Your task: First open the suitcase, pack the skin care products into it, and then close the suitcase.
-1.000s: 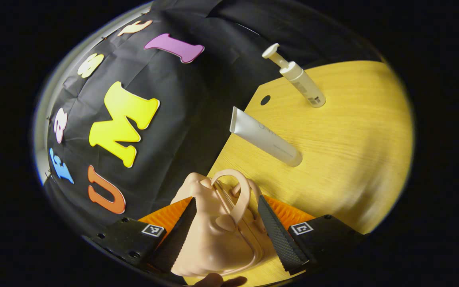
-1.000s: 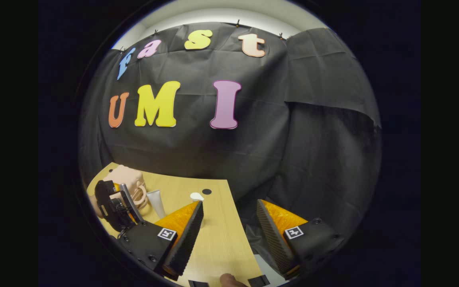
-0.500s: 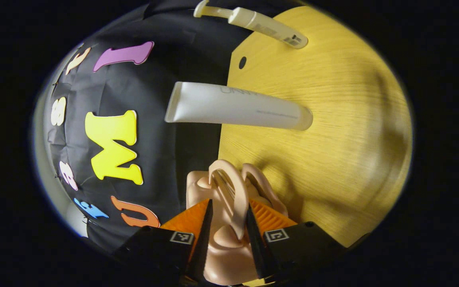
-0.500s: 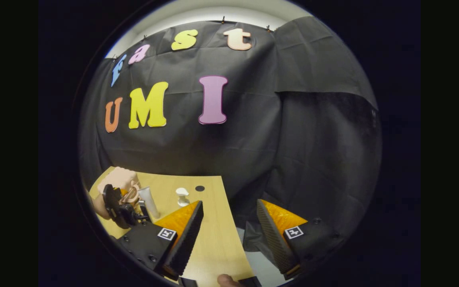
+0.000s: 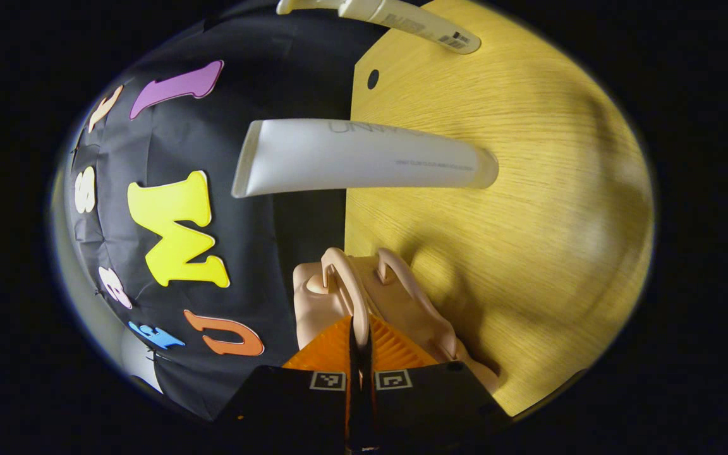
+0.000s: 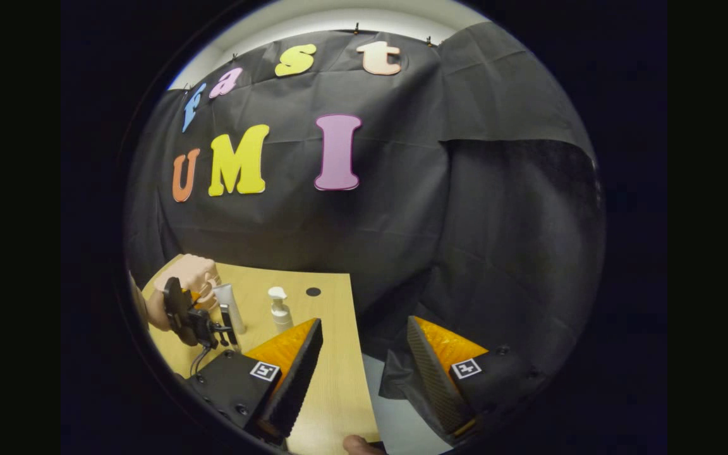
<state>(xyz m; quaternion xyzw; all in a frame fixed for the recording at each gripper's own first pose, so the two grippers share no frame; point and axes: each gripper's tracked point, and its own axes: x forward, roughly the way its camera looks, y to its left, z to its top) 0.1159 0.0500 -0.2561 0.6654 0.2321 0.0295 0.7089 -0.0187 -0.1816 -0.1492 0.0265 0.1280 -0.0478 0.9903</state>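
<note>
Now the left gripper (image 5: 360,344) was pinched tight on one handle (image 5: 346,287) of the pink suitcase (image 5: 395,309).
Beyond it, at twelve o'clock, a white tube (image 5: 364,157) stood on the wooden table (image 5: 528,208), a pump bottle (image 5: 402,16) farther off; the right gripper (image 6: 364,363) hung wide apart, gripping nothing.

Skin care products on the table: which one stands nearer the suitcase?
The white tube, standing on its cap right beside the pink suitcase. The pump bottle stands farther along the table, past the tube.
</note>
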